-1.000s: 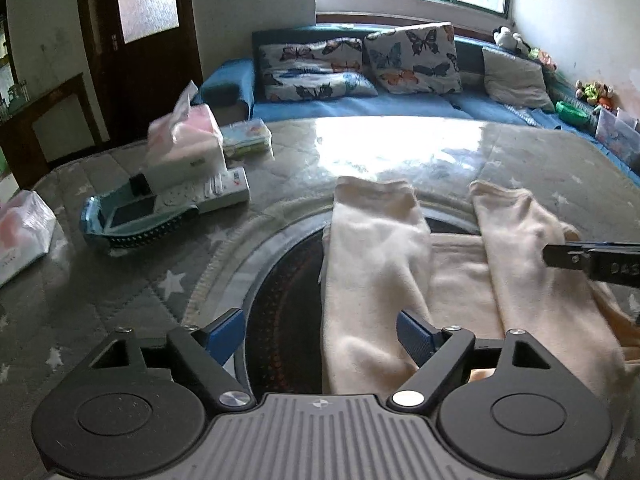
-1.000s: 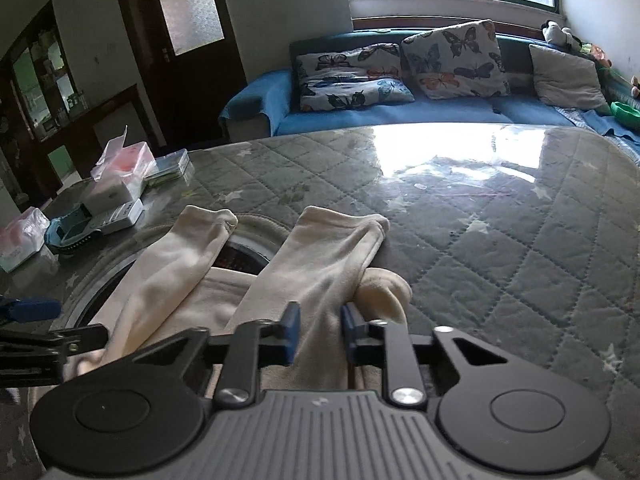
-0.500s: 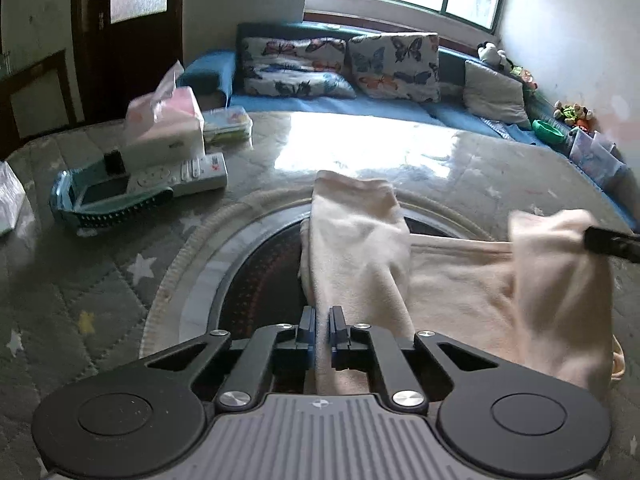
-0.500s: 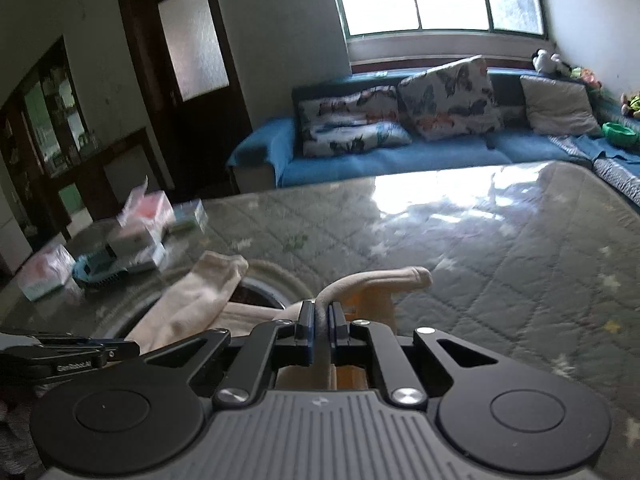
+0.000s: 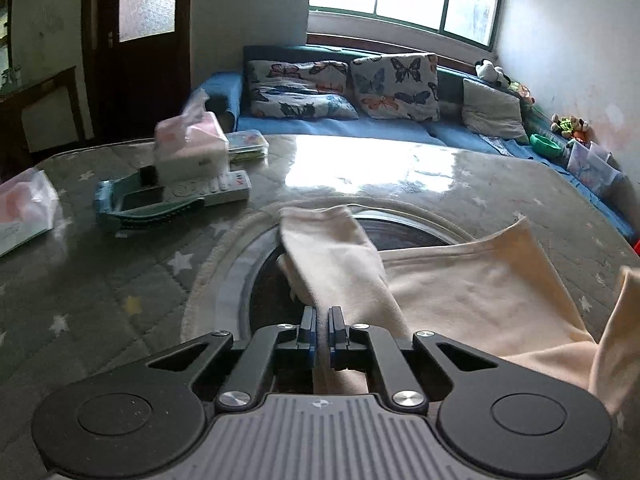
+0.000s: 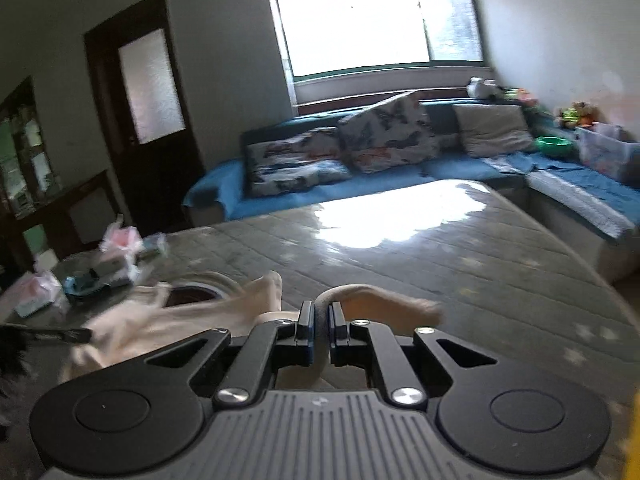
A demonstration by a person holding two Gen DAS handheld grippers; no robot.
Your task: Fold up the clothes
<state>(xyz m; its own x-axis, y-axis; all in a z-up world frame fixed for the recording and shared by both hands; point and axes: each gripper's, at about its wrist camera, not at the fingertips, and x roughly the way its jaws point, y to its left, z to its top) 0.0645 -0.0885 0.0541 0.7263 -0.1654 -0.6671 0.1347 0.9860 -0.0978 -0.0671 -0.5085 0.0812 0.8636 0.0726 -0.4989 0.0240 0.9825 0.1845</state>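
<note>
A cream garment [image 5: 472, 292] lies on the quilted grey table cover [image 5: 120, 280]; its left sleeve [image 5: 332, 256] runs from the table's round inset toward my left gripper [image 5: 322, 332], which is shut on the sleeve's near part. In the right wrist view my right gripper [image 6: 319, 332] is shut on the garment's other sleeve [image 6: 384, 300], lifted off the table, with the cuff drooping to the right. The rest of the garment [image 6: 180, 324] trails blurred to the left. At the left edge a dark bar shows, the left gripper [image 6: 44, 334].
On the table's far left stand a tissue box [image 5: 192, 144], a remote control [image 5: 224, 190], a teal tray [image 5: 136, 204] and a plastic packet [image 5: 24, 208]. A blue sofa [image 5: 360, 128] with butterfly cushions lies beyond the table. A storage bin [image 6: 608, 152] sits at the right.
Both grippers closed on the sleeves. The right gripper then rose and swung away with its sleeve, pulling the garment up. The left gripper lifted its sleeve slightly and shifted.
</note>
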